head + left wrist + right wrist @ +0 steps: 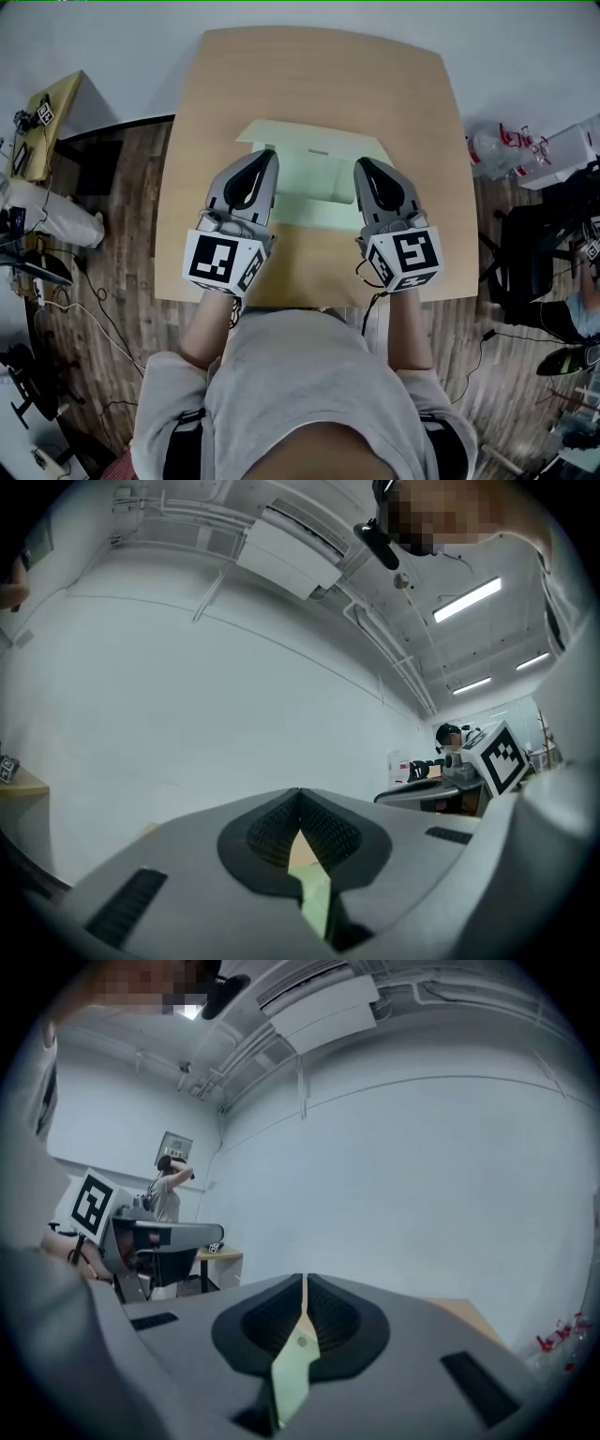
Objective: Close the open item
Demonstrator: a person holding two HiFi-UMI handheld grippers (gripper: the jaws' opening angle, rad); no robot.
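Centrally, a large light-wood tabletop (319, 75) is carrying a pale green flat cardboard box (314, 183). The box is lying open at the tabletop's middle, with its long axis running left to right and its paler lid flap pointing toward the far edge. Only the head view is showing this whole layout. There the left claw (266, 157) is sitting over the box's left end and the right claw (361, 165) over its right end, both pointing away from the person. The gripper views are adding what the head view is not giving: each claw's jaws are meeting at the tips and pinching nothing. A narrow slit below the tips is letting through a sliver of wood and pale green lying beneath. The right gripper view alone is showing a small round dot on that green strip.
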